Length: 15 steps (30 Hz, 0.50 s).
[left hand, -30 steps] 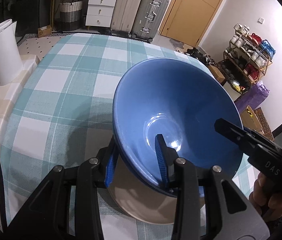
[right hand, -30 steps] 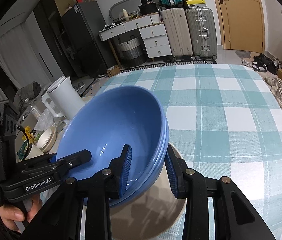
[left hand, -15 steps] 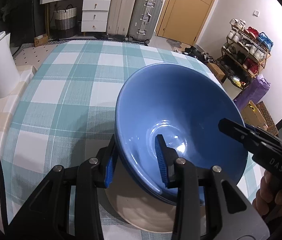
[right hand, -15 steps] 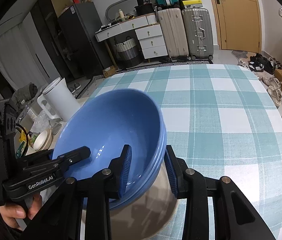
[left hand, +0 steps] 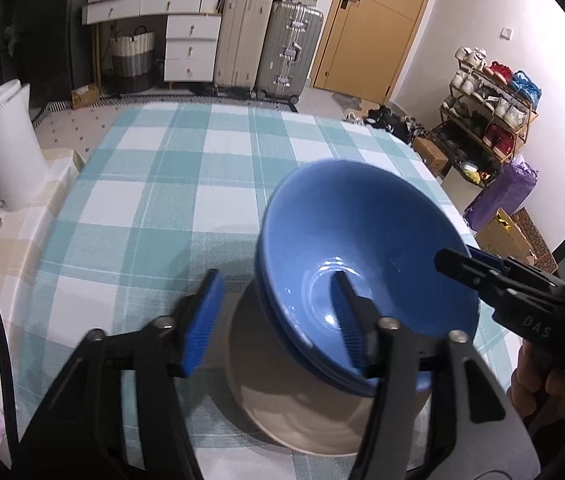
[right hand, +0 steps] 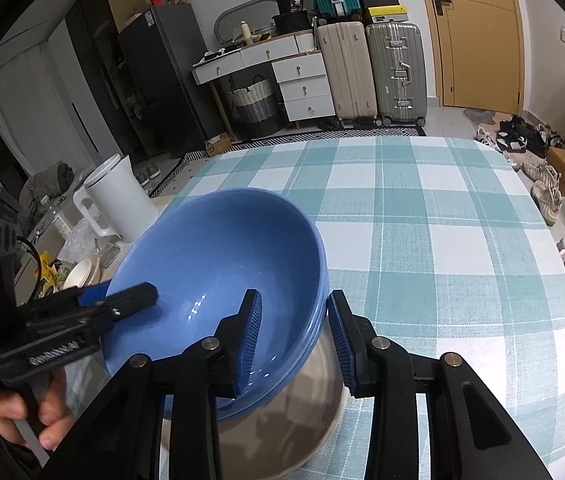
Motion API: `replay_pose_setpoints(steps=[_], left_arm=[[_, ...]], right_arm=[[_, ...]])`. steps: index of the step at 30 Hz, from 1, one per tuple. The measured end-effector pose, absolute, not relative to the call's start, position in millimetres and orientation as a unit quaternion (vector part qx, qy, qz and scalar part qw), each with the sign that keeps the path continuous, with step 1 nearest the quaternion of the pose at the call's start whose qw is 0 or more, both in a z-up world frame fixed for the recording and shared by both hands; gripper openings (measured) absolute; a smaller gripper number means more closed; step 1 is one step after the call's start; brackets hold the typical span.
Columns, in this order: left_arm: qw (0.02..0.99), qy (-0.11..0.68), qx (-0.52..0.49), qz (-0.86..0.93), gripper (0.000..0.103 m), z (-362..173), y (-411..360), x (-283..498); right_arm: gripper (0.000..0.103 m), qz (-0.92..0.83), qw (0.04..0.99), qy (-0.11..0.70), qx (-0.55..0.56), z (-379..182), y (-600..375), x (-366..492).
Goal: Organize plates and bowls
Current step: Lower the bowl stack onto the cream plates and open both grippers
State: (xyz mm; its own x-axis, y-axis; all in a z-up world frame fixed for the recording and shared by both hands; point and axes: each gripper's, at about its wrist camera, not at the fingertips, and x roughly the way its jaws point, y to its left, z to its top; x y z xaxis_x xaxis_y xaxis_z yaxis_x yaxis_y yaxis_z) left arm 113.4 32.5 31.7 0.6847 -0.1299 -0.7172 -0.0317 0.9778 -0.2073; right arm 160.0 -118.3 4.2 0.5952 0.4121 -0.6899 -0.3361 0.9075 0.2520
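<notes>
Two stacked blue bowls (left hand: 362, 248) on beige plate (left hand: 302, 412), left hand-held gripper (left hand: 278, 320) spread apart, right hand-held gripper (right hand: 294, 336) straddling rim unclamped.

Even indoor light fills both views, moderately bright, apparently from overhead. Small white glints sit on the glaze inside the bowl (left hand: 366, 264), near its bottom, and show again in the right wrist view (right hand: 218, 268). A soft shadow spreads on the tablecloth (left hand: 186, 184) at 9 o'clock of the bowl. The plate (left hand: 302, 412) lies partly in the bowl's shadow. Fisheye bending curves the room's lines, and black vignette fills all 4 corners. The left gripper (left hand: 278, 320) shows slight motion blur on its fingers; the far furniture is soft.
</notes>
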Motion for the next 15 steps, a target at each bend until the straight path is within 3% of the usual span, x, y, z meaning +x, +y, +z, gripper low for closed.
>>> replay_pose_setpoints(steps=[2, 4, 6, 8, 12, 15], left_arm=[[0.920, 0.381, -0.091, -0.023, 0.073, 37, 34, 106], [0.928, 0.363, -0.079, -0.014, 0.085, 43, 36, 96], [0.937, 0.344, -0.065, -0.013, 0.086, 48, 36, 87], [0.942, 0.330, -0.062, -0.016, 0.102, 52, 36, 77], [0.952, 0.299, -0.062, -0.017, 0.102, 56, 39, 55], [0.957, 0.285, -0.050, -0.010, 0.102, 57, 39, 42]], right_arm=[[0.041, 0.213, 0.892, 0.397, 0.042, 4, -118, 159], [0.053, 0.225, 0.893, 0.388, 0.035, 6, -118, 156], [0.071, 0.236, 0.895, 0.377, 0.017, 8, -116, 151], [0.088, 0.244, 0.898, 0.366, -0.006, 10, -114, 145], [0.102, 0.266, 0.907, 0.327, -0.029, 13, -116, 129], [0.102, 0.280, 0.912, 0.300, -0.020, 15, -124, 118]])
